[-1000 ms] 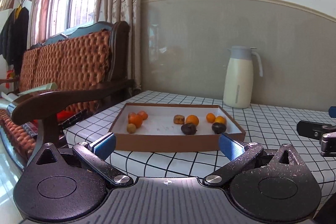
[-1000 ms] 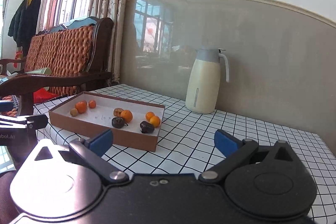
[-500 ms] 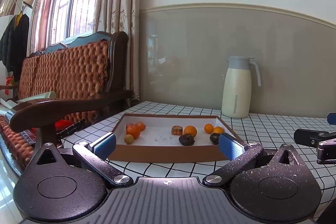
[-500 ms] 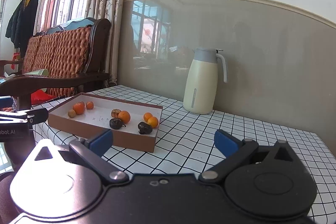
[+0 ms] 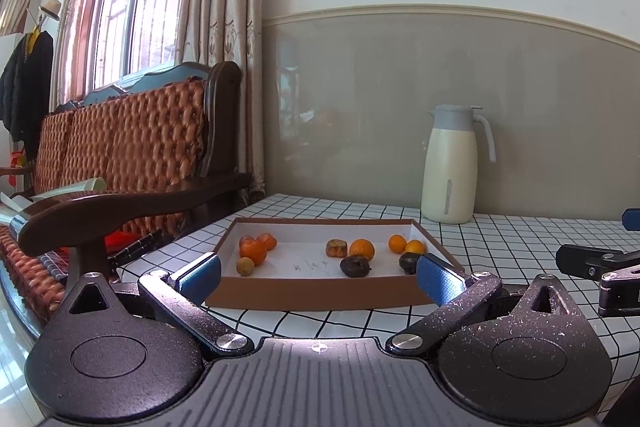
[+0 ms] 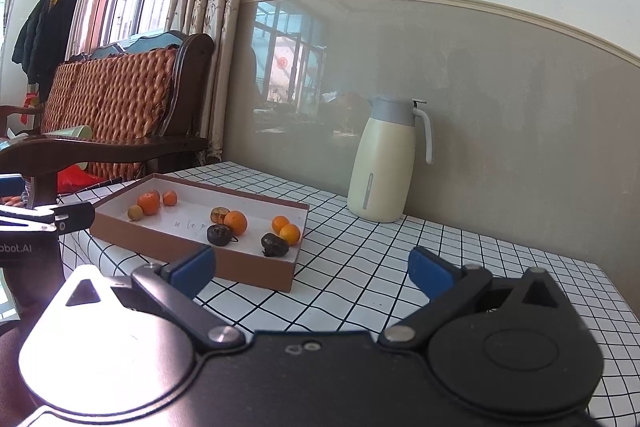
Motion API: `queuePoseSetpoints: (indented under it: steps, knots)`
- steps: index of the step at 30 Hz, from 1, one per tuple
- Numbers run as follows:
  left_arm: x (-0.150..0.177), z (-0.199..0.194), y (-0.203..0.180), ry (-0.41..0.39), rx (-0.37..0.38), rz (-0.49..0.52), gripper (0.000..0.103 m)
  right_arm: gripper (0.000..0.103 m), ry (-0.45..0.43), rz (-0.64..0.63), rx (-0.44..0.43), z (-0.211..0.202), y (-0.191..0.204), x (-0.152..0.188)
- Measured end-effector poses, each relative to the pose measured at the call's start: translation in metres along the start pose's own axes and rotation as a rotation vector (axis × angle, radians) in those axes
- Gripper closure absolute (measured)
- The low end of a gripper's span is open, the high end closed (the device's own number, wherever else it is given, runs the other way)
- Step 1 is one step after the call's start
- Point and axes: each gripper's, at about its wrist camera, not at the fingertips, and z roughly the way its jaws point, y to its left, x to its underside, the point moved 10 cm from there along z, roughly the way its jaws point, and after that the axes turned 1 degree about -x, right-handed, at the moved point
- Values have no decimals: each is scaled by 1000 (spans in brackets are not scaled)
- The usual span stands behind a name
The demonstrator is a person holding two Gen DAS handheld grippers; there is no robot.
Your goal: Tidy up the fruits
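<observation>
A shallow brown box [image 5: 320, 293] with a white floor sits on the checked tablecloth and also shows in the right wrist view [image 6: 248, 267]. It holds several small fruits: oranges [image 5: 362, 249] [image 6: 236, 222], a small yellow-brown fruit [image 5: 245, 265] and two dark wrinkled fruits [image 5: 354, 265] [image 6: 274, 244]. My left gripper [image 5: 318, 273] is open and empty, just short of the box's near wall. My right gripper [image 6: 310, 269] is open and empty, above the cloth to the right of the box.
A cream jug [image 5: 450, 167] with a grey lid stands at the back by the wall [image 6: 382, 163]. A wooden sofa [image 5: 120, 155] with an orange cushion stands left of the table. The right gripper's tip [image 5: 592, 263] shows at the right edge.
Both grippers have drawn back and risen slightly, so the box looks smaller and lower in both views. Both stay open and empty. The fruits have not moved.
</observation>
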Motion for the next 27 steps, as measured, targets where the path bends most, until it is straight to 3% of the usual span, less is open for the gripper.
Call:
queuePoseSetpoints:
  steps: [27]
  knots:
    - [0,2,2,4,7,-7,0,6,5,21,2,2,-4,0]
